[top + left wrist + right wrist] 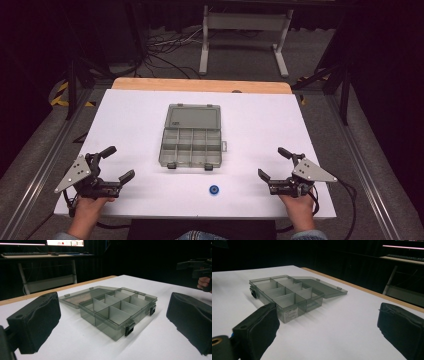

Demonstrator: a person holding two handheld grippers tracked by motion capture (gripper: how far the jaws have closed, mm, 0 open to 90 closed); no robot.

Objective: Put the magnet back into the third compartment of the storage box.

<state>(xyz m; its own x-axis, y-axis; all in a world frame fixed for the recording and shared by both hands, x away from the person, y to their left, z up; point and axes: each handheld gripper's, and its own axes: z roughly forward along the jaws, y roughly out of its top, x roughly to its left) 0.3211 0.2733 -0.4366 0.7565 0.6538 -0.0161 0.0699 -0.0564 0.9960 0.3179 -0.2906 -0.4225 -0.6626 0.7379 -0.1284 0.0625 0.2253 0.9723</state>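
A smoky grey compartment box [192, 146] lies in the middle of the white table [130, 115] with its lid [193, 118] folded flat behind it; its compartments look empty [117, 312] [284, 293]. A small blue round piece [214, 190] lies on the table just in front of the box. My left gripper [116, 163] rests at the near left, open, with nothing between its pads [37, 320]. At the near right, my right gripper [274, 163] also stands open and holds nothing, its pads [259, 327] wide apart.
A wooden strip [200, 86] runs along the table's far edge. Beyond it stand a white frame [245, 30] and cables on the floor. Metal rails [45, 150] flank the table. The other gripper [200, 267] shows far right in the left gripper view.
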